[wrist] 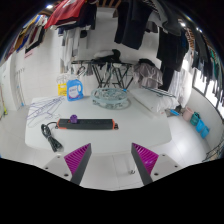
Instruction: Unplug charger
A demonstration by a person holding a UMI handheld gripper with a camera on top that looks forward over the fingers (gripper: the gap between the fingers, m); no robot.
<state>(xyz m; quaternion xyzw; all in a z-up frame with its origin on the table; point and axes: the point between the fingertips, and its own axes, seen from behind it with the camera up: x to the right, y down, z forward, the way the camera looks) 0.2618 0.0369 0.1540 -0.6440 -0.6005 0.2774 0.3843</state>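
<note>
A black power strip lies on the white table, beyond my fingers and a little to the left. A small purple charger sits plugged into its left part. A black cable runs from the strip's left end toward me. My gripper is open and empty, its magenta pads wide apart, well short of the strip.
A round clear dish stands farther back on the table. A yellow and blue package is at the back left. Blue items lie at the right. Clothes hang on a rack behind.
</note>
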